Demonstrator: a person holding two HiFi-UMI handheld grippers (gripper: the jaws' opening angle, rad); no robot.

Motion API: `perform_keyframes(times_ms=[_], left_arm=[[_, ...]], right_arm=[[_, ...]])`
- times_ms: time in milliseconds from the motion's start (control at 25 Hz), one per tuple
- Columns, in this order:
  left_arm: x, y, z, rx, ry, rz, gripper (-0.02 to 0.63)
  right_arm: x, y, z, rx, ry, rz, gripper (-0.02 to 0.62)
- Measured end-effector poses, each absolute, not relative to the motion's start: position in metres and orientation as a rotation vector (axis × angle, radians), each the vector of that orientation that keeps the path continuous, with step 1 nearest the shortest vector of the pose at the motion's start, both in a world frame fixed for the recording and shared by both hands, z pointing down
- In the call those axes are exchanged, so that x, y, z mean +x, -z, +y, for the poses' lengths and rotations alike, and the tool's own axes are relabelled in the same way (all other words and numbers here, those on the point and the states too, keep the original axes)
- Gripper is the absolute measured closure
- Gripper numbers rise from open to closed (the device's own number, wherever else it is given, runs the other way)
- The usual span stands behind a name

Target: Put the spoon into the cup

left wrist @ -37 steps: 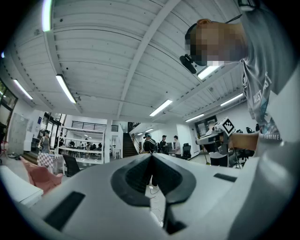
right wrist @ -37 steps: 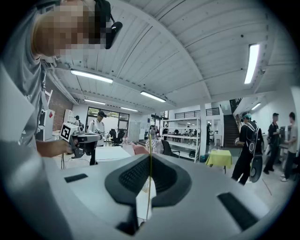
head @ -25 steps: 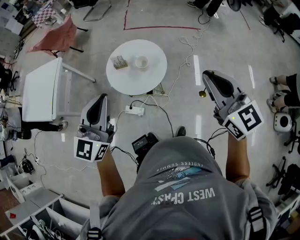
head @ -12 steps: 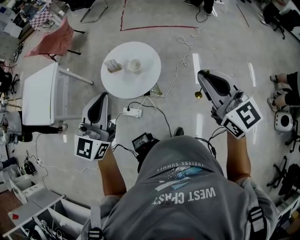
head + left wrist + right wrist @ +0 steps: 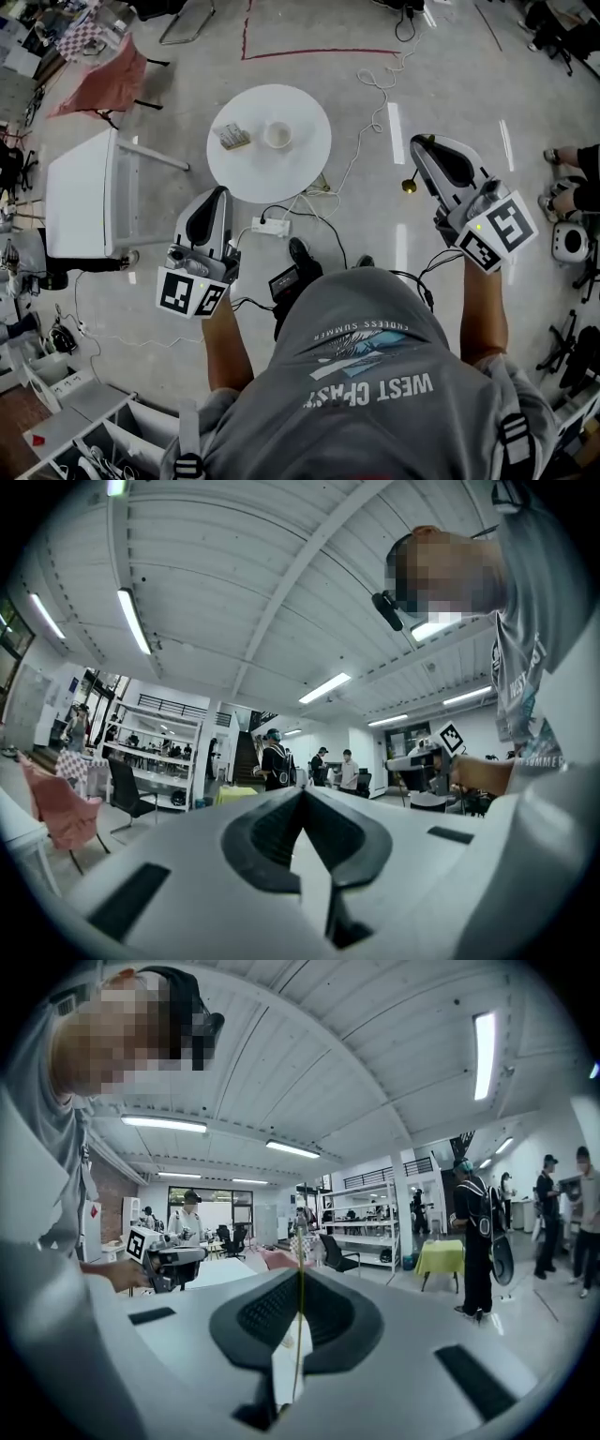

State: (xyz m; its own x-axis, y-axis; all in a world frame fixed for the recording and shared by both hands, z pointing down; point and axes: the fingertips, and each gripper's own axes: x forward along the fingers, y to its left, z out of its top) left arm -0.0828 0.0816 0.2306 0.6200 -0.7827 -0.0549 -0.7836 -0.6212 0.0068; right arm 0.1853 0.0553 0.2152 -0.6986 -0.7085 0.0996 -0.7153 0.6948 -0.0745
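A white cup (image 5: 277, 135) stands on the round white table (image 5: 281, 173), with a small box-like object (image 5: 233, 137) beside it on the left. My right gripper (image 5: 419, 142) is off to the table's right, above the floor, shut on a thin gold spoon; its bowl (image 5: 409, 186) hangs beside the gripper. In the right gripper view the spoon's handle (image 5: 299, 1316) runs upright between the jaws of the right gripper (image 5: 300, 1274). My left gripper (image 5: 217, 192) is near the table's front edge. In its own view the left gripper (image 5: 302, 794) is shut with nothing in it.
A power strip (image 5: 271, 226) and cables lie on the floor by the table's foot. A white rectangular table (image 5: 80, 192) and a pink chair (image 5: 98, 82) stand at the left. Other people stand in the room behind.
Both grippers have shifted slightly to the right in the head view, the left one nearer the table. A foot has come into view below the power strip. The spoon stays held.
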Motion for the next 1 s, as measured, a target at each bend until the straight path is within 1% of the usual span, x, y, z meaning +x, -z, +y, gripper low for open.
perform_keyframes(times_ms=[280, 520, 840, 1000], left_arm=[[-0.115, -0.210, 0.033, -2.830, -0.084, 1.193, 0.604], [-0.124, -0.211, 0.010, -2.870, -0.096, 1.090, 0.604], [-0.150, -0.222, -0.010, -2.897, -0.104, 1.068, 0.604], [-0.149, -0.229, -0.019, -2.901, -0.102, 1.110, 0.604]], right_arm=[[0.143, -0.207, 0.031, 1.307, -0.162, -2.817, 0.594], [0.126, -0.210, 0.019, 1.384, -0.172, -2.772, 0.594], [0.101, -0.210, 0.000, 1.401, -0.161, -2.737, 0.594], [0.099, -0.217, -0.016, 1.351, -0.172, -2.740, 0.594]])
